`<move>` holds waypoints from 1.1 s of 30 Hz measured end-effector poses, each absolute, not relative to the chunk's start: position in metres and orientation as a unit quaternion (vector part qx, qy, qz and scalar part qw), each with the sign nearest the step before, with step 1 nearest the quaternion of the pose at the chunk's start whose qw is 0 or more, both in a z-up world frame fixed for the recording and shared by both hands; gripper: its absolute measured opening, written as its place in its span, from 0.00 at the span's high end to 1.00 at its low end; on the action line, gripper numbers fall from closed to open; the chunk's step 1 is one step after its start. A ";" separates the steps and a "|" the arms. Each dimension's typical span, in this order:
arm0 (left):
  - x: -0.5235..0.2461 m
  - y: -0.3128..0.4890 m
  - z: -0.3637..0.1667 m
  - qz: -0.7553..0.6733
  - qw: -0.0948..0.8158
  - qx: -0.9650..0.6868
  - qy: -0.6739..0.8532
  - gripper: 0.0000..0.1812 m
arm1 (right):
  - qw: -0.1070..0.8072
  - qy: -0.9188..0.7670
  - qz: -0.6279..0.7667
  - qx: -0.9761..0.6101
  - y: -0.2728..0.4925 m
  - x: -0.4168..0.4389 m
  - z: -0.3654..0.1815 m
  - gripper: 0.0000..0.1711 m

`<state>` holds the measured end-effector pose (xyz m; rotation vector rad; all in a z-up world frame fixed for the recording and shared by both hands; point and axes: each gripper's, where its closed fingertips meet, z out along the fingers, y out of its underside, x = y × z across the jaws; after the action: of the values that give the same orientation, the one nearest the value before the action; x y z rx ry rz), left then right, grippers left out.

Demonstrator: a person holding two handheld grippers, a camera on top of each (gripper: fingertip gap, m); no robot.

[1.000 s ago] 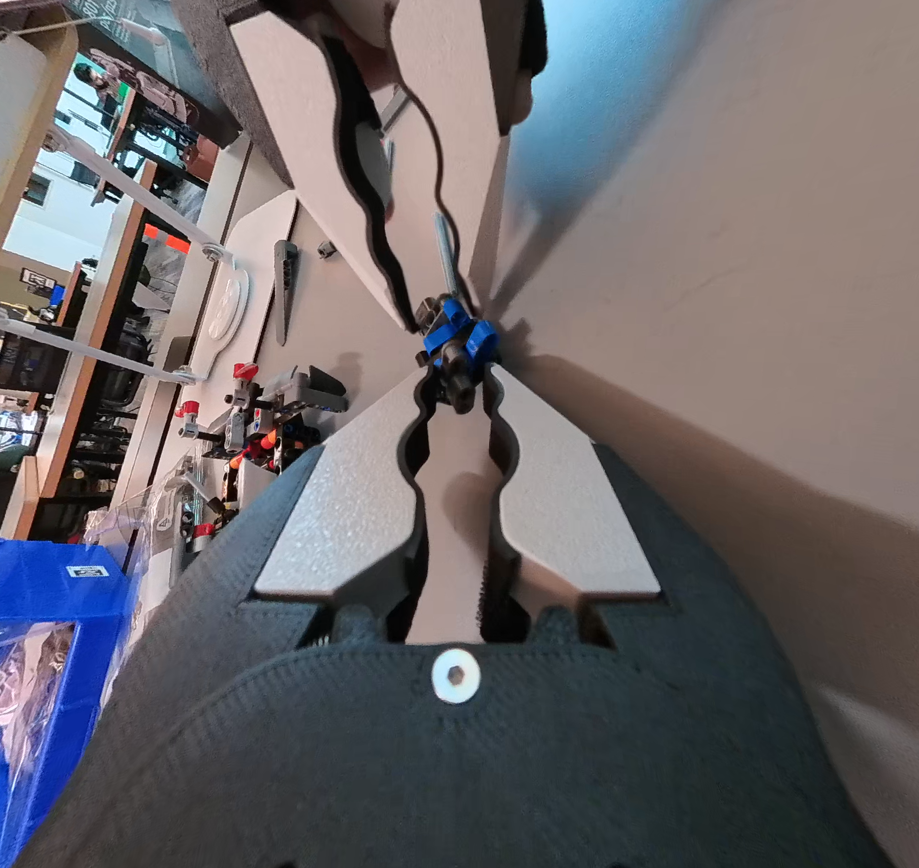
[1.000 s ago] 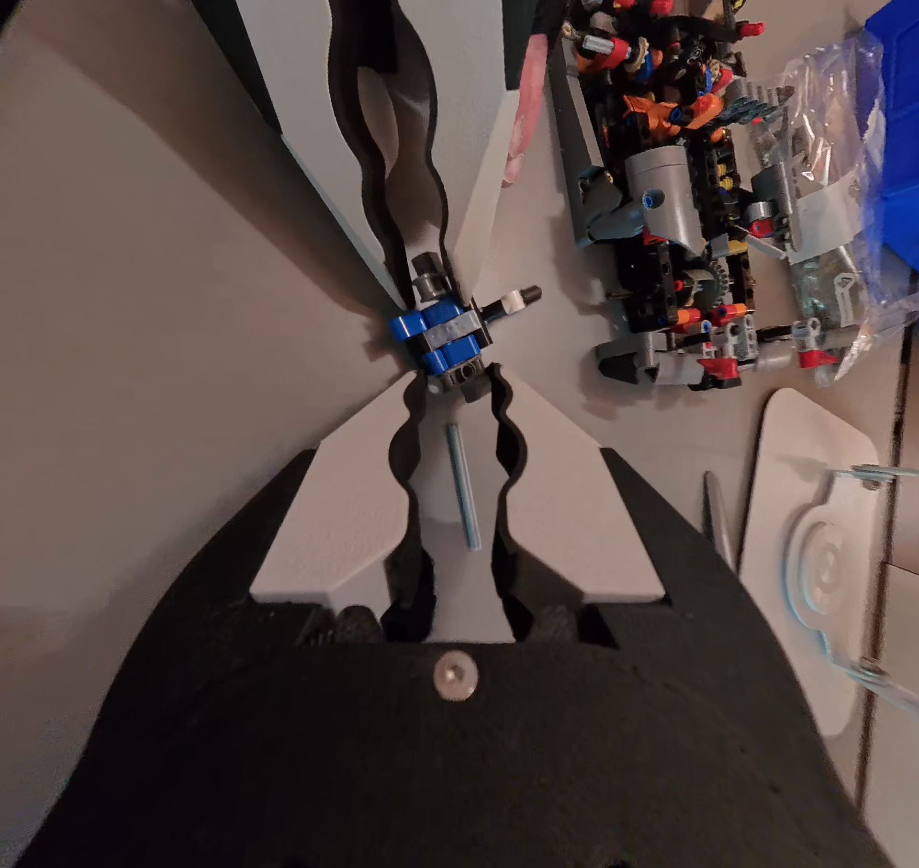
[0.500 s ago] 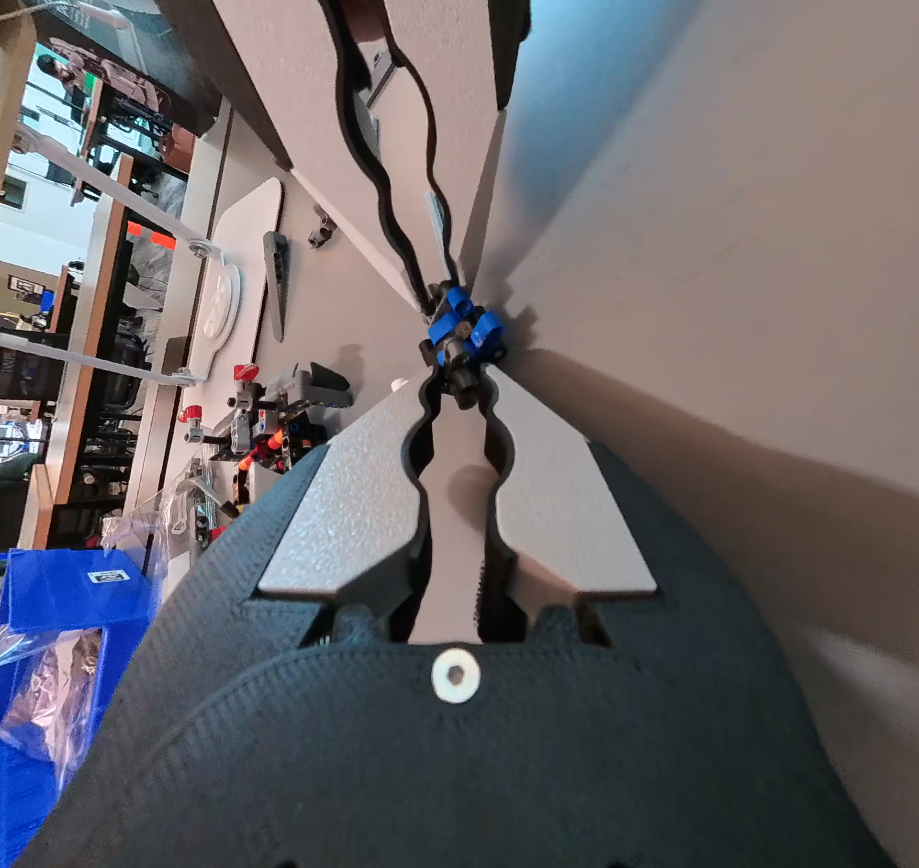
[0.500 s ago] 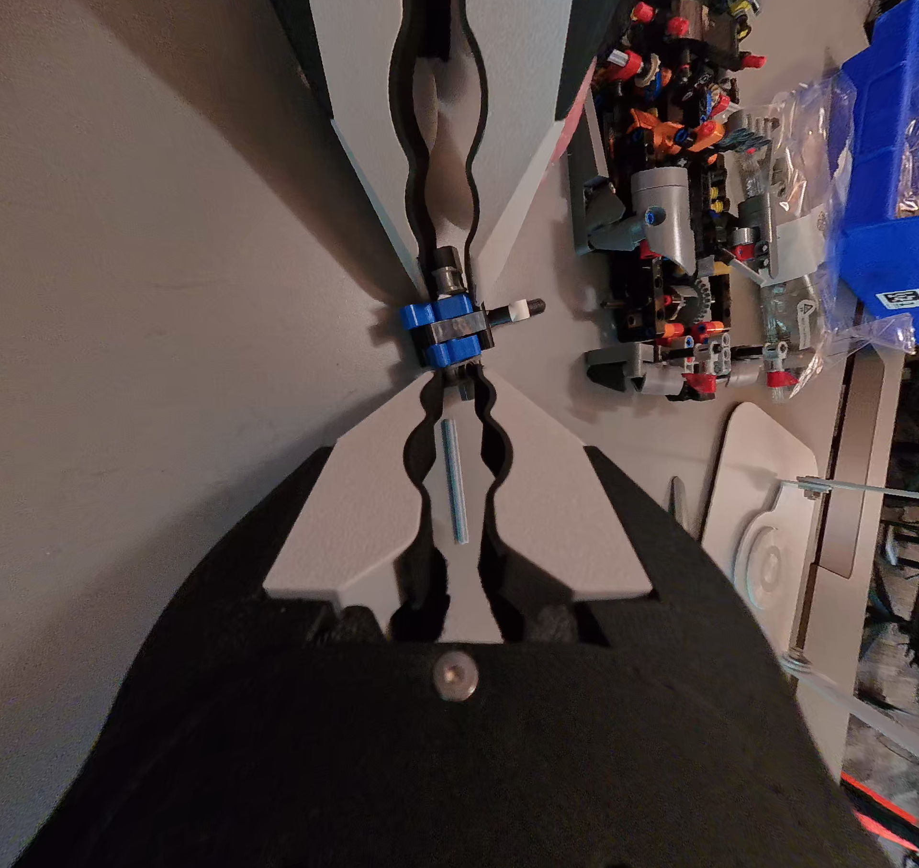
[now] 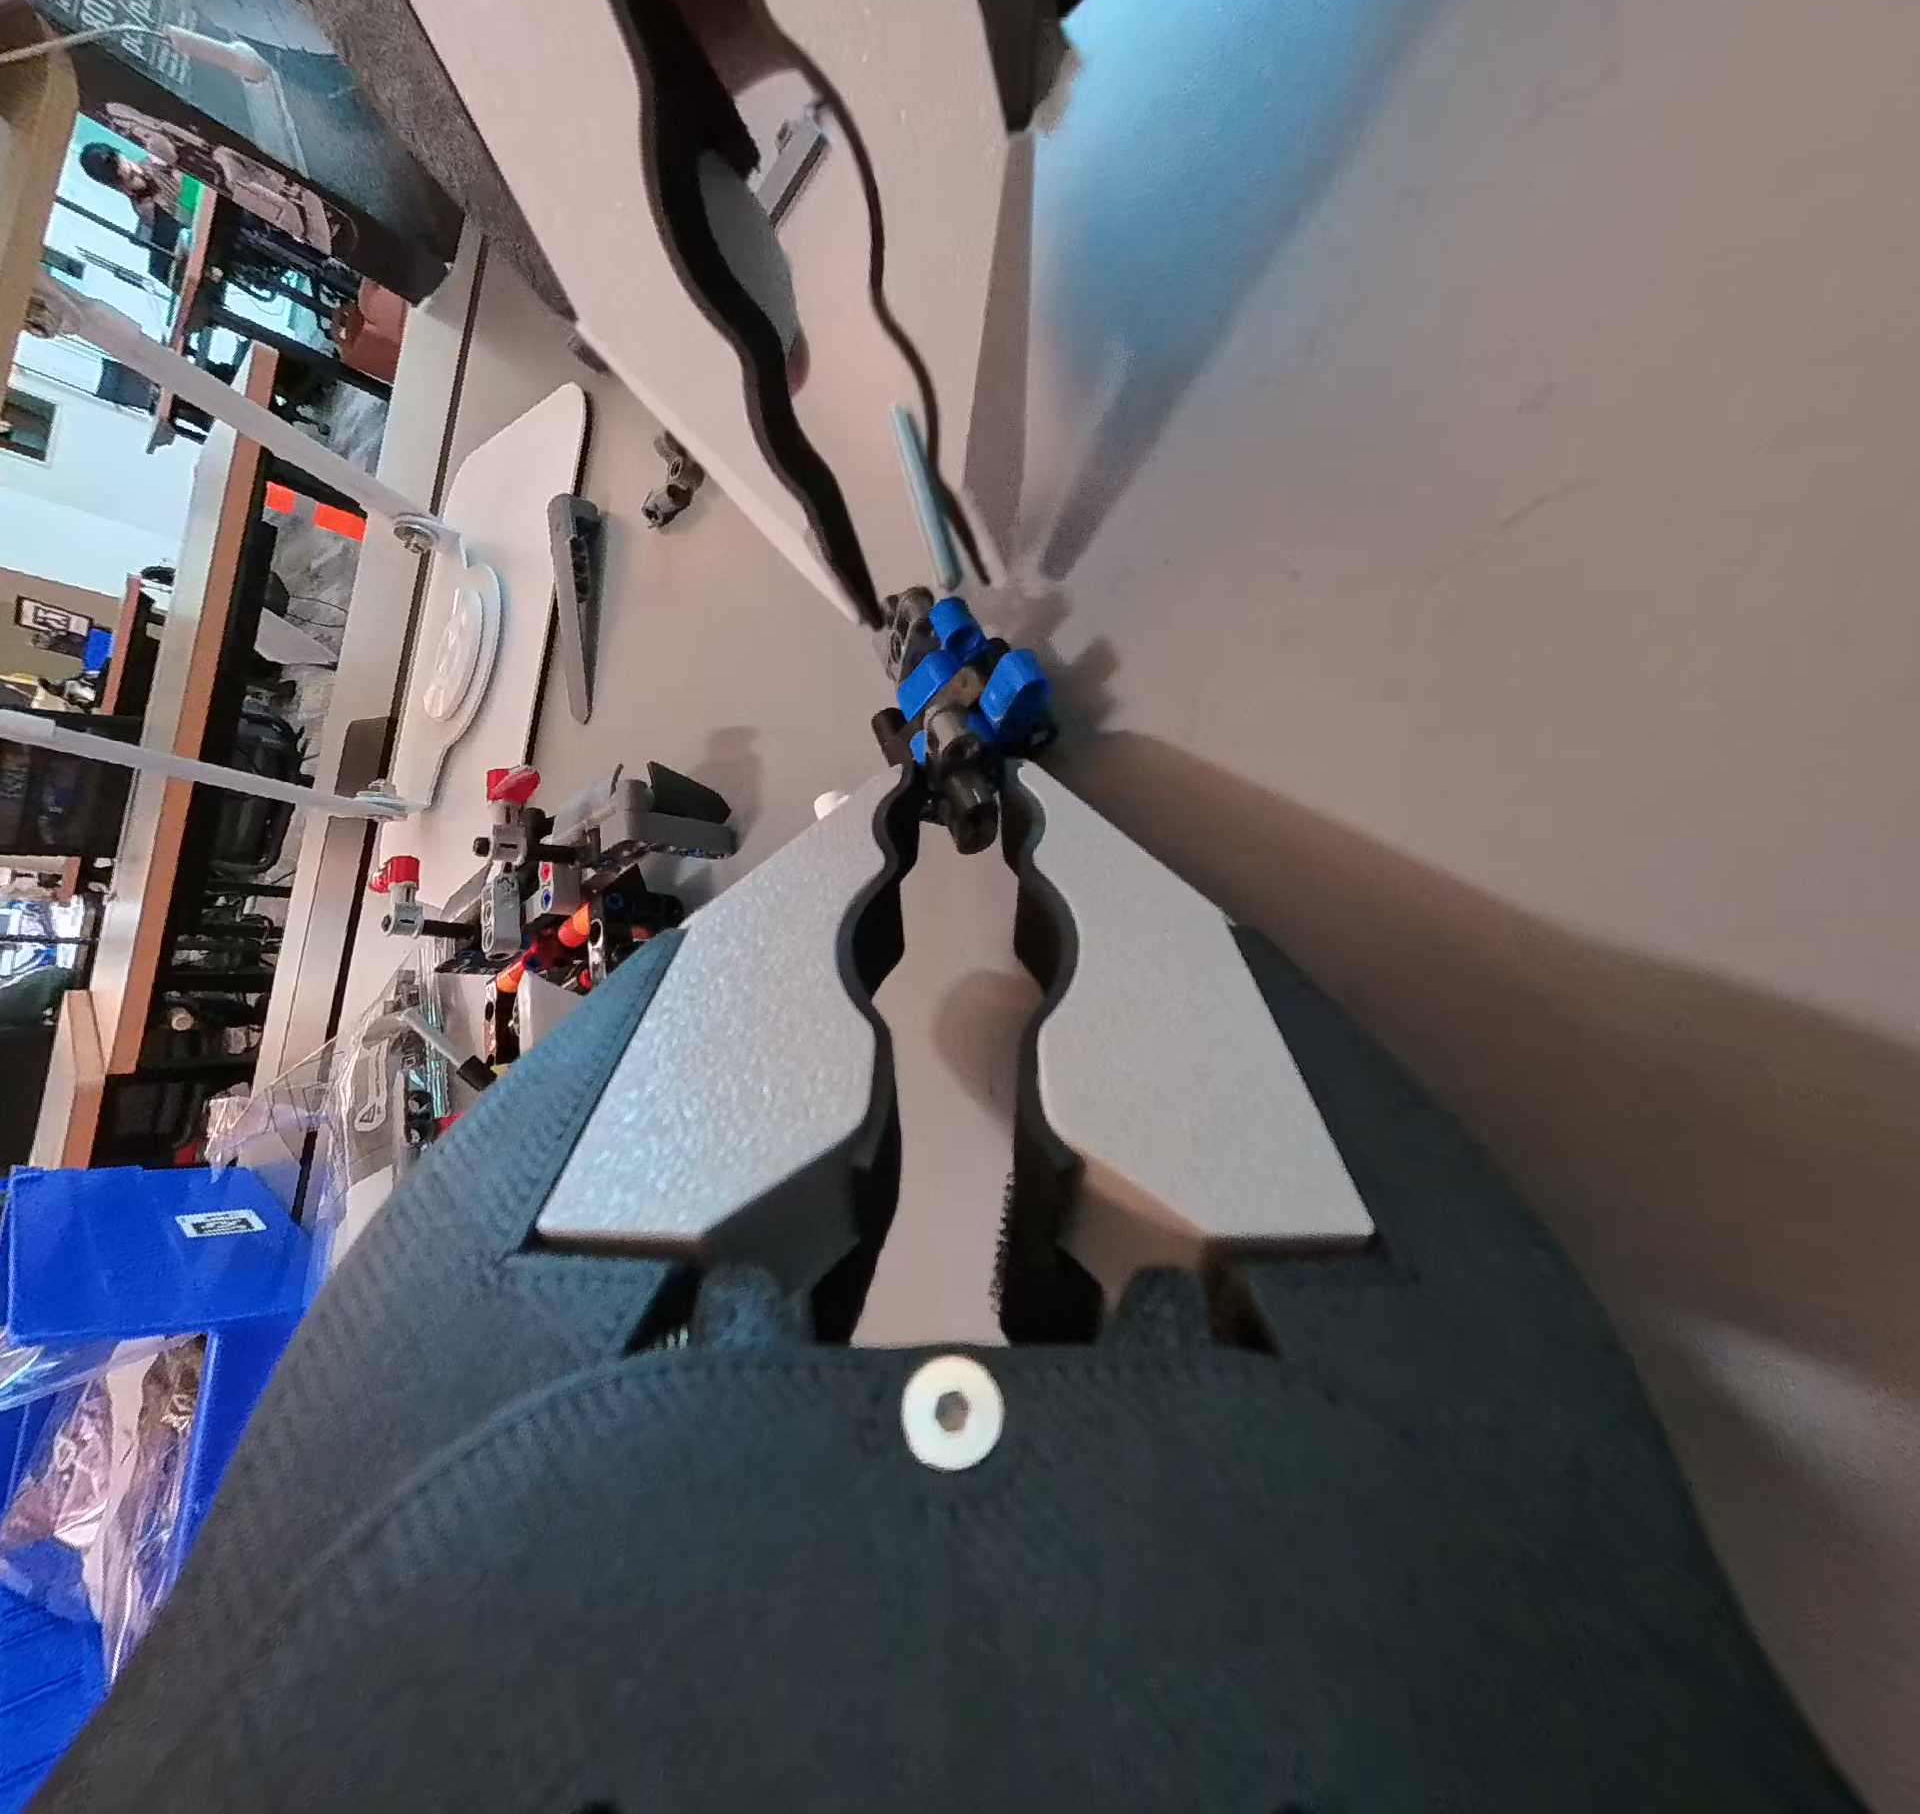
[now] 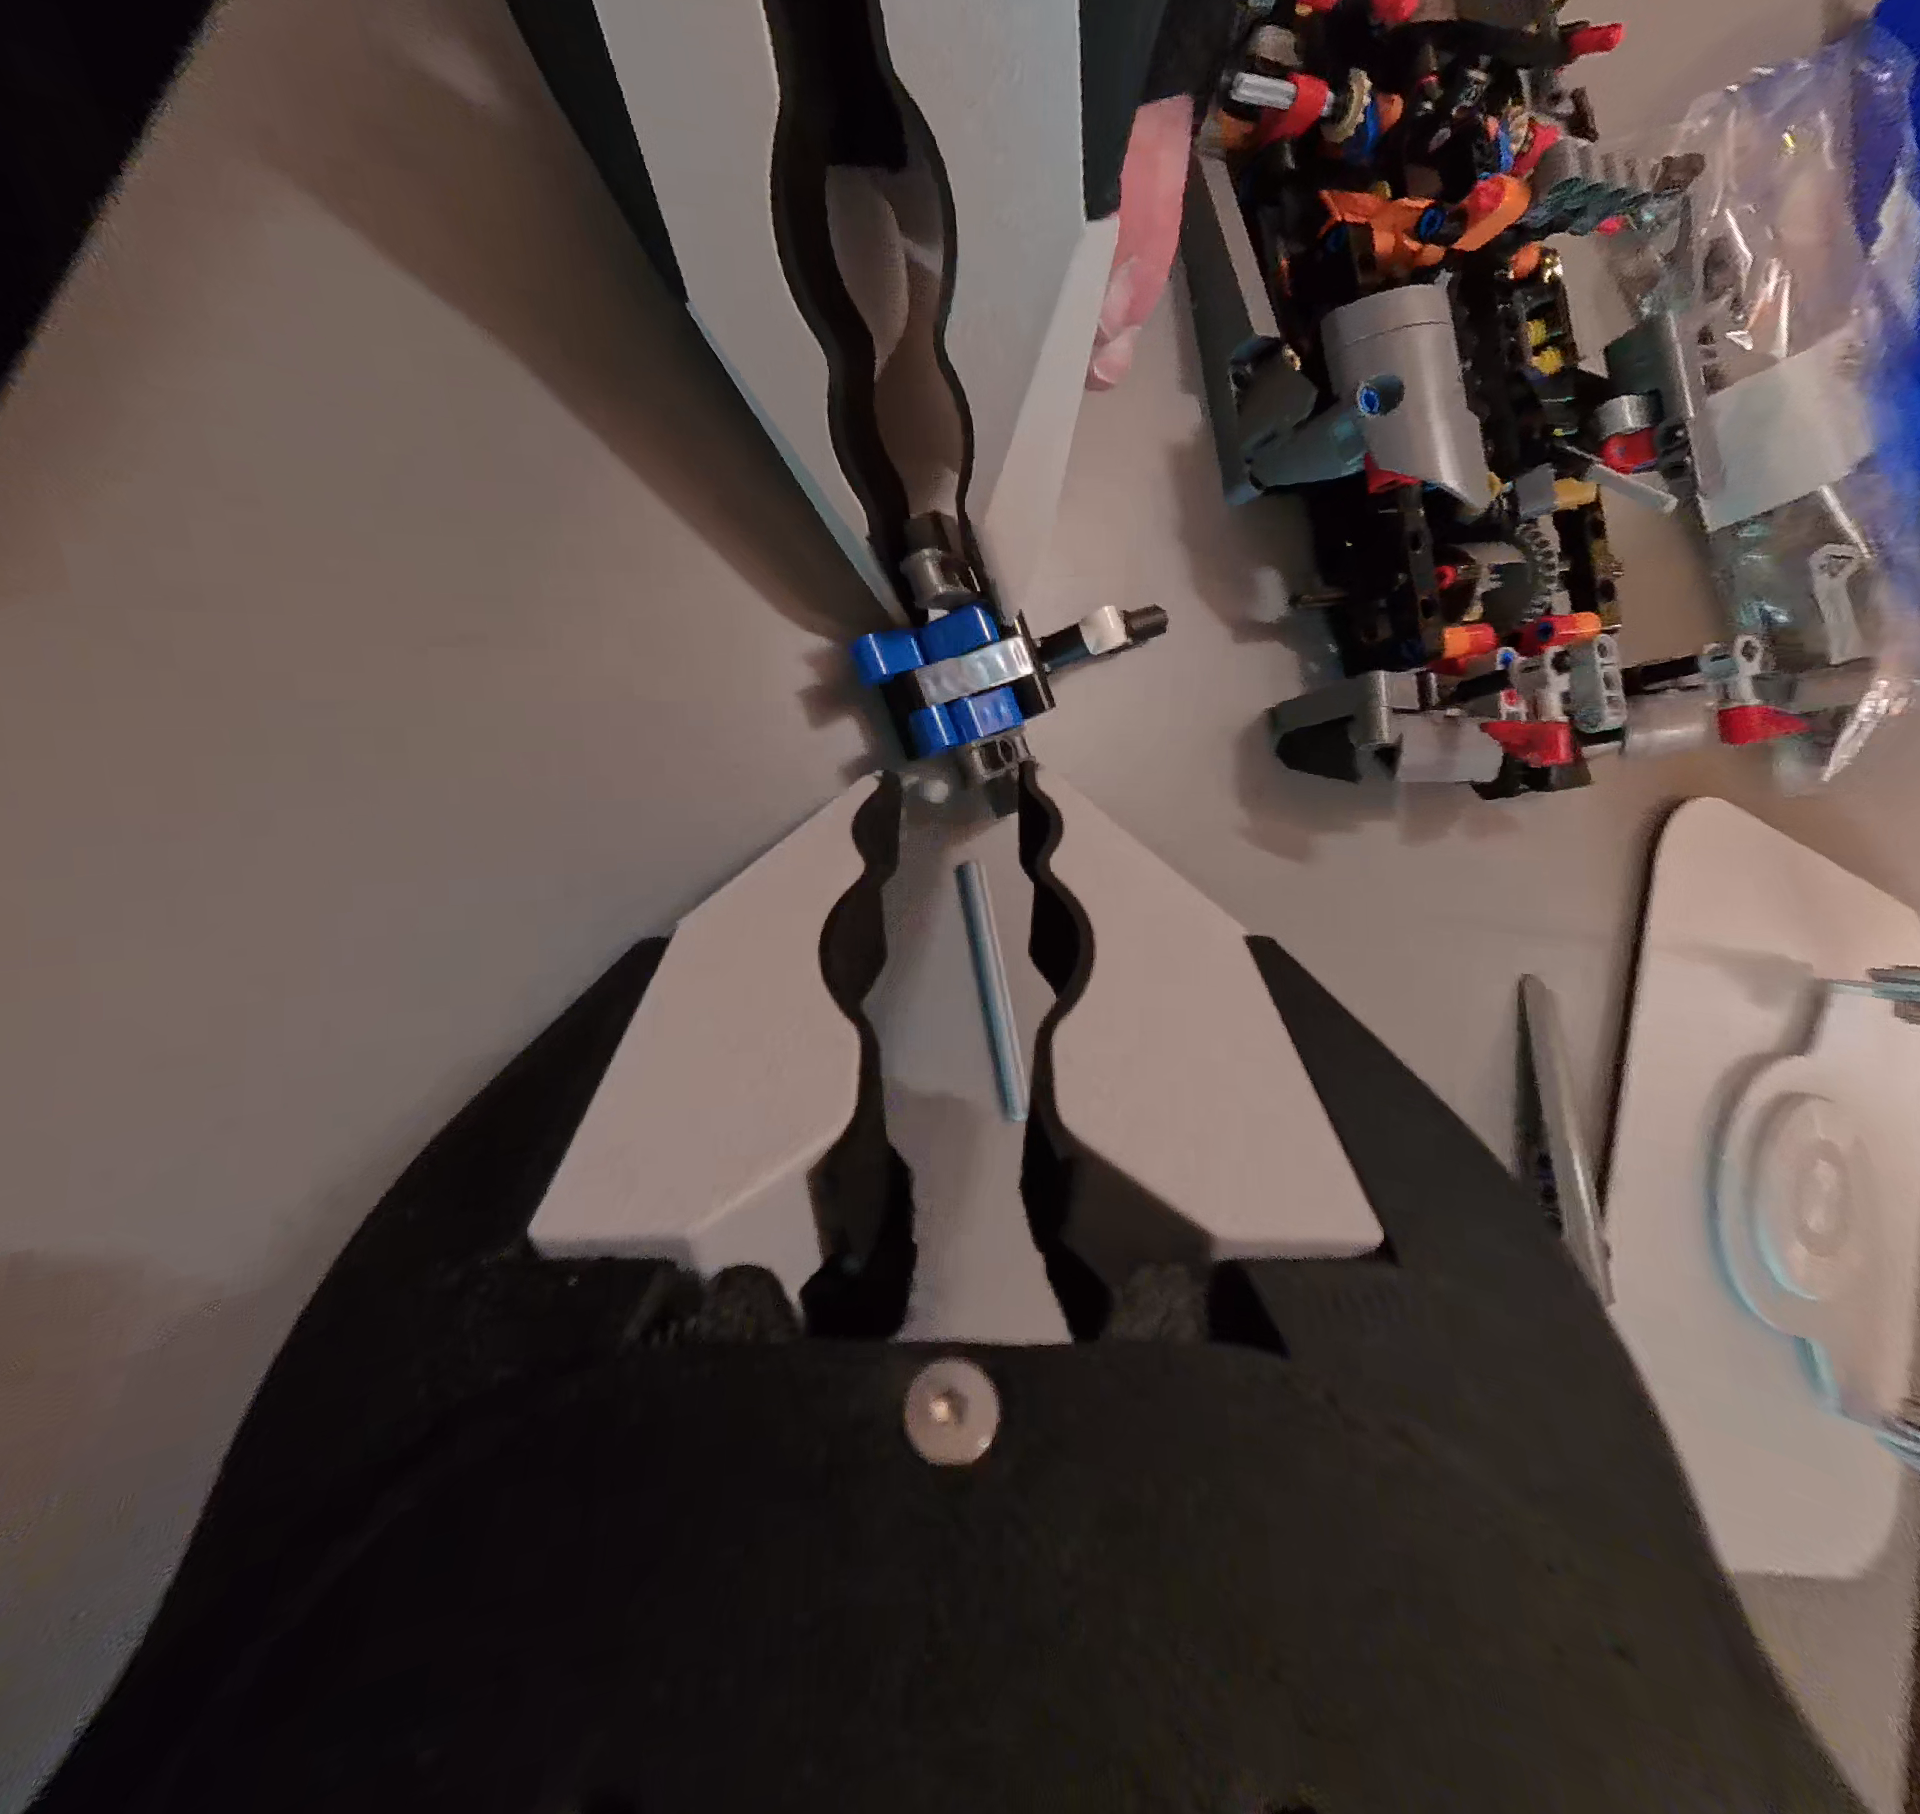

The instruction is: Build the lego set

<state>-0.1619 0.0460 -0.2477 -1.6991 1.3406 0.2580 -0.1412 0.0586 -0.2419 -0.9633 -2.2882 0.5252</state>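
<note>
A small blue, black and grey lego sub-assembly [image 5: 966,678] is held just above the beige table between both grippers, which meet tip to tip. My left gripper [image 5: 961,793] is shut on a black pin at its near end. My right gripper [image 6: 956,788] is shut on the dark part at the other end of the sub-assembly [image 6: 951,673]. A black axle with a white bush [image 6: 1101,632] sticks out of its side. A thin grey-blue axle [image 6: 992,995] lies on the table under the right gripper's fingers, and it also shows in the left wrist view [image 5: 925,497].
A large part-built lego model [image 6: 1455,517] stands to the right of the grippers, also in the left wrist view [image 5: 582,891]. A clear bag of parts [image 6: 1766,310] and a blue bin [image 5: 104,1265] lie beyond it. A long grey piece [image 6: 1558,1141] lies beside a white board [image 6: 1766,1401]. The grippers are tip to tip, or close to it. Left tips and right tips are each some 20 cm from the long grey piece [image 6: 1558,1141]. It turns up in the left wrist view [image 5: 569,609] as well.
Both grippers stay shut on the sub-assembly. It has tilted slightly, and the pair of grippers has shifted a little over the table.
</note>
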 end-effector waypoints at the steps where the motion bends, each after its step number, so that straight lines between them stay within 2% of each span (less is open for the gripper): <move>1: -0.162 0.046 -0.248 0.104 0.463 -0.691 0.545 0.93 | 0.292 -0.860 0.208 -0.363 0.056 -0.141 -0.241 0.88; 7: -0.162 0.046 -0.248 0.105 0.465 -0.690 0.544 0.93 | 0.288 -0.850 0.233 -0.374 0.053 -0.145 -0.240 0.92; 21: -0.163 0.048 -0.248 0.108 0.468 -0.691 0.540 0.93 | 0.271 -0.839 0.256 -0.395 0.054 -0.147 -0.242 0.94; 33: -0.163 0.048 -0.248 0.113 0.468 -0.689 0.542 0.93 | 0.298 -0.850 0.217 -0.377 0.059 -0.147 -0.244 0.90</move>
<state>-0.1626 0.0478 -0.2476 -1.6900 1.3282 0.2763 -0.1470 0.0595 -0.2438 -1.0022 -2.2571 0.5753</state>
